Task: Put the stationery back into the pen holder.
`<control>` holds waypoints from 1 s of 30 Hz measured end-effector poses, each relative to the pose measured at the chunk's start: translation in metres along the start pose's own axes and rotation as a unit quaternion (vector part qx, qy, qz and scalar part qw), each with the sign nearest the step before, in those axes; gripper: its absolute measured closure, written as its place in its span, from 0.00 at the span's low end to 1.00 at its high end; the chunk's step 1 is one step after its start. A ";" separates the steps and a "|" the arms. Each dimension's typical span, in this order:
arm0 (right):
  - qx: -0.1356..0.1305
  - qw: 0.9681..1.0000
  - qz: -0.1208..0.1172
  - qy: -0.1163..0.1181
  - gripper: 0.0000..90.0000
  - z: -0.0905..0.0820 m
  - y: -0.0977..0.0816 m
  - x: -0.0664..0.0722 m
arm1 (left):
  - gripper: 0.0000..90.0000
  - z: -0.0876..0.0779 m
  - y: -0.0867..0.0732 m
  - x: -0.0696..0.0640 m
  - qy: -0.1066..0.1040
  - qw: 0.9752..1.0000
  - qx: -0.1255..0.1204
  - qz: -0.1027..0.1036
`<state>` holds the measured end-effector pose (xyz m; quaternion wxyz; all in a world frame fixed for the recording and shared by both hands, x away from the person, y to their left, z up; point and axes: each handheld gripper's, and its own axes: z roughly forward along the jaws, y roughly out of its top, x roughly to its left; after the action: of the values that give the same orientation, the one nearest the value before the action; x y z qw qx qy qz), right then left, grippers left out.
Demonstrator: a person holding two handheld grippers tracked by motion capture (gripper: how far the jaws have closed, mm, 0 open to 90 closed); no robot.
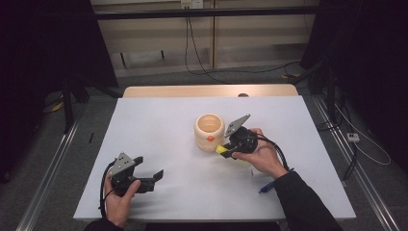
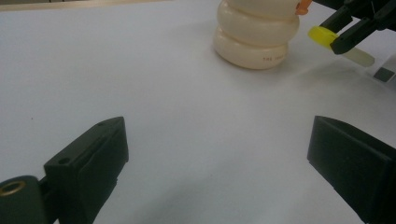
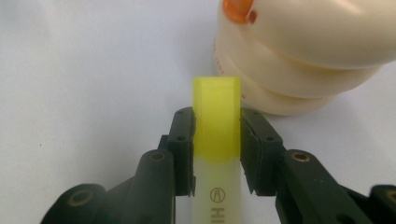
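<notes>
A cream ribbed pot (image 1: pixel 209 131) with an orange knob (image 1: pixel 210 138) on its side stands near the table's middle. My right gripper (image 1: pixel 226 150) is shut on a yellow highlighter (image 3: pixel 216 140), just right of the pot and slightly above the table. Its yellow cap (image 3: pixel 217 109) pokes out past the jaws towards the pot (image 3: pixel 303 56). The left gripper view catches the pot (image 2: pixel 256 35) and the held highlighter (image 2: pixel 338 44) at the far right. My left gripper (image 1: pixel 149 173) rests open at the table's front left, with bare table between its fingers (image 2: pixel 91 163).
A blue pen (image 1: pixel 273 182) lies on the white table (image 1: pixel 159 125) beside the right forearm. Cables trail from both grippers. A wooden strip runs along the far edge of the table, with floor rails on either side.
</notes>
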<state>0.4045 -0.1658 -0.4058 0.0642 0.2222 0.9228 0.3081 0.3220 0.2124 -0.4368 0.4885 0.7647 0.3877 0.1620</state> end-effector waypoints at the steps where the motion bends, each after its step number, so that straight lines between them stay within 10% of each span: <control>1: -0.007 1.000 0.005 0.001 0.75 -0.002 0.000 0.000 | 0.06 0.000 0.000 0.000 0.000 1.000 0.000 0.000; 17: -0.087 0.995 0.041 -0.011 0.75 -0.017 -0.009 -0.001 | 0.06 0.000 0.000 0.000 -0.002 1.000 -0.001 -0.001; 30: -0.157 0.986 0.057 -0.026 0.75 -0.032 -0.007 0.000 | 0.06 0.000 0.000 0.000 -0.001 1.000 0.000 -0.002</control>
<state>0.3935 -0.1876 -0.3842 0.1046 0.2693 0.8469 0.4464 0.3223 0.2123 -0.4372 0.4890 0.7642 0.3888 0.1604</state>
